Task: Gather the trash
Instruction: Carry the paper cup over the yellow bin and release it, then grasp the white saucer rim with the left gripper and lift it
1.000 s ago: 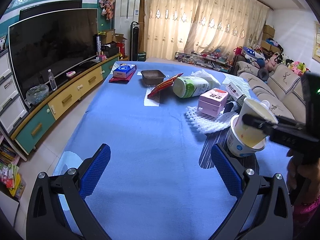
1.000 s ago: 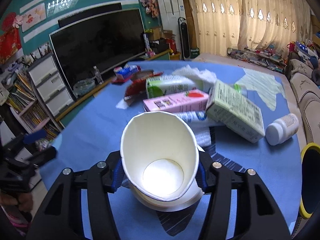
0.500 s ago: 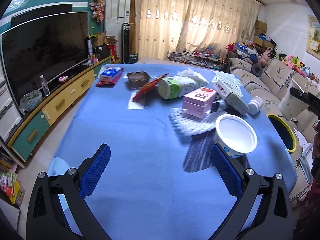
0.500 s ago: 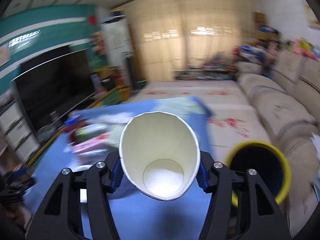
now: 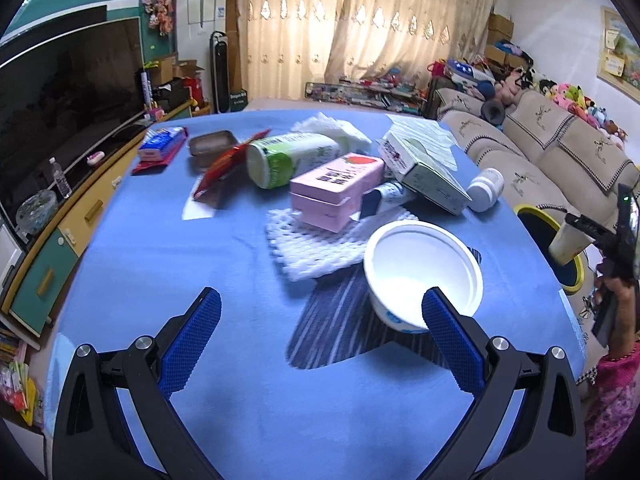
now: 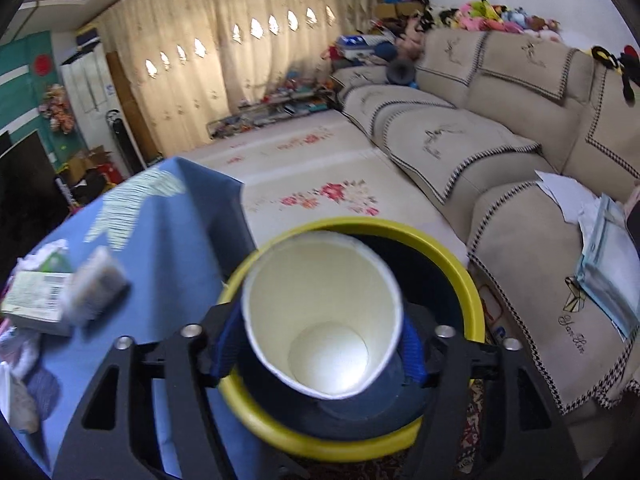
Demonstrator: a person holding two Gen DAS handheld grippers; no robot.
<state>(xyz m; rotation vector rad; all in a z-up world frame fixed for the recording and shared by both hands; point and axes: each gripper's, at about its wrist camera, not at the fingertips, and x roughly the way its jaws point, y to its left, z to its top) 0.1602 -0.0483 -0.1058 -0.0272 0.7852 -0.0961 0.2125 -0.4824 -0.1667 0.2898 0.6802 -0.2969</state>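
Note:
My right gripper [image 6: 320,336] holds a white paper cup [image 6: 320,300] tilted over the yellow-rimmed bin [image 6: 460,280]; its jaws are opening and the blue pads still touch the cup's sides. From the left wrist the same cup [image 5: 566,240] hangs over the bin [image 5: 536,212] past the table's right edge. My left gripper [image 5: 320,300] is open above the blue tablecloth [image 5: 160,260], with nothing between its fingers. A white bowl [image 5: 424,264] stands just beyond its right fingertip. Behind it lie a foam net [image 5: 312,248], a pink carton [image 5: 336,188], a green-and-white bottle [image 5: 280,160], a box [image 5: 424,168] and a white pill bottle [image 5: 486,190].
A TV and low cabinet [image 5: 60,236] run along the left of the table. A beige sofa [image 6: 500,152] stands behind and to the right of the bin. A person's hand in a pink sleeve [image 5: 616,360] holds the right gripper at the table's right edge.
The right gripper lifted the cup off the bowl and swung it right, from over the table to over the bin. The cup looks rounder, less squeezed. The left gripper moved closer to the bowl.

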